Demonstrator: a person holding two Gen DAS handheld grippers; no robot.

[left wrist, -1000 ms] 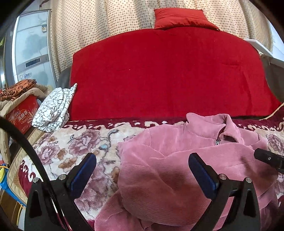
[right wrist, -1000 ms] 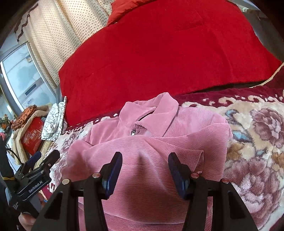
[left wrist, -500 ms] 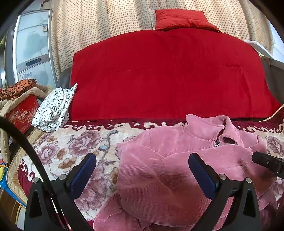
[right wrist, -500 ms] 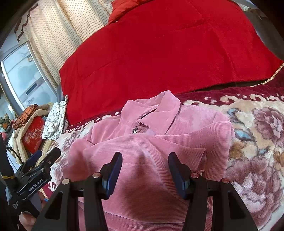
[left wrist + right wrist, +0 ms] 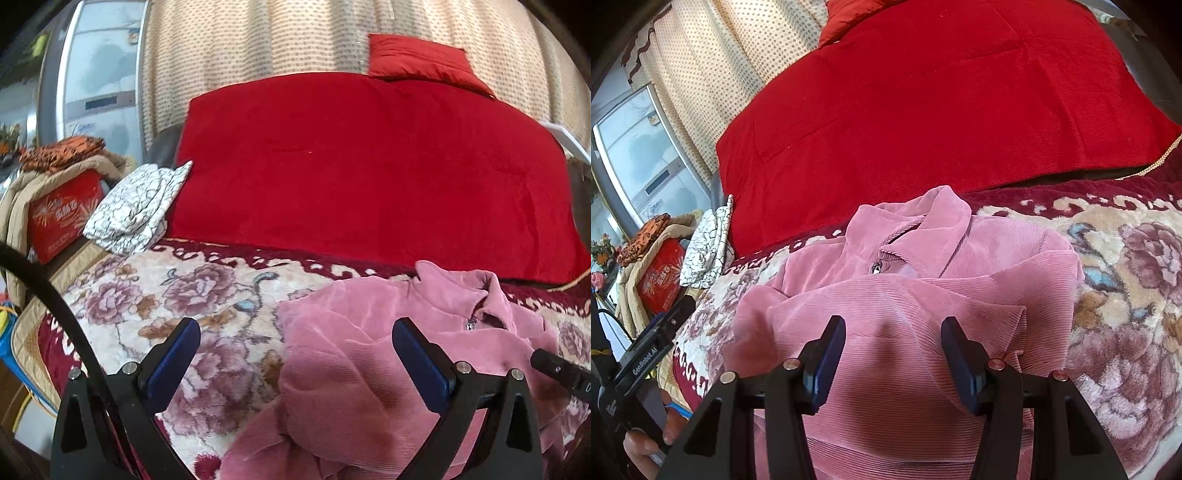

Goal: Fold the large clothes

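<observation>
The pink corduroy jacket (image 5: 923, 295) lies partly folded on the floral blanket (image 5: 177, 295), collar toward the red quilt (image 5: 369, 166), one side already laid across its front. Both the left gripper (image 5: 295, 362) and the right gripper (image 5: 894, 354) hover over it, fingers spread, holding nothing. The fold seems midway; next probably calls for pinching the loose near hem.
</observation>
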